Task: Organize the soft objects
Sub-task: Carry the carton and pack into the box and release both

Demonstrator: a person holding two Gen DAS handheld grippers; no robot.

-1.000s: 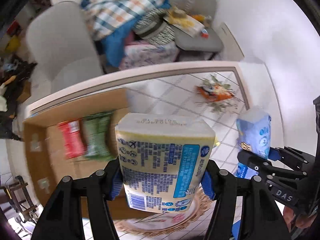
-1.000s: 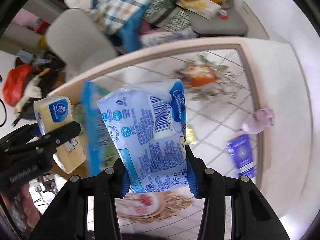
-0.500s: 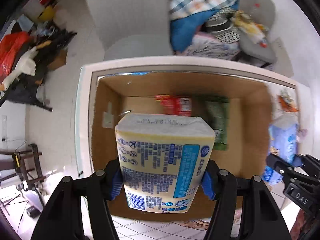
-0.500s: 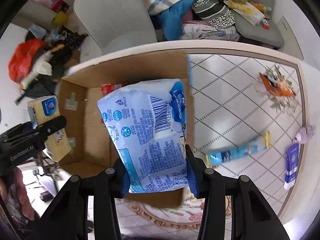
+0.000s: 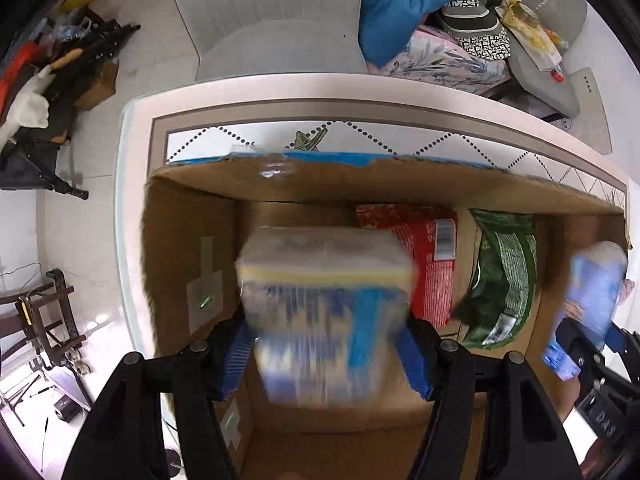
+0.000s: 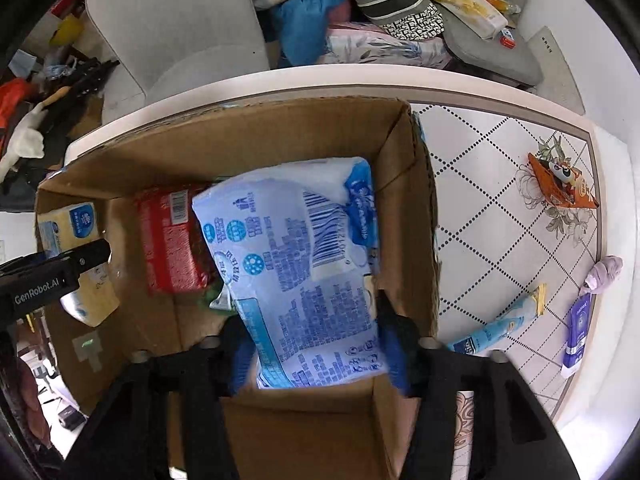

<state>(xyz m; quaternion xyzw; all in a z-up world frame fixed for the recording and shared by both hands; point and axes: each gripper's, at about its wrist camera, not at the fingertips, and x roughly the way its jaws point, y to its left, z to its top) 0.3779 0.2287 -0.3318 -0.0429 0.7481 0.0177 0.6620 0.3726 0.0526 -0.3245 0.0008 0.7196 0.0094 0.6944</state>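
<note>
The cardboard box (image 6: 404,184) on the tabletop (image 6: 520,160) fills each frame's centre, its corrugated walls stiff and matte. Over it, the right hand-held gripper (image 6: 316,344) has just been opening around the blue tissue pack (image 6: 296,264), soft glossy film. Best let it drop flat. The left hand-held gripper (image 5: 328,356) clasps the blurred yellow tissue pack (image 5: 324,304).
</note>
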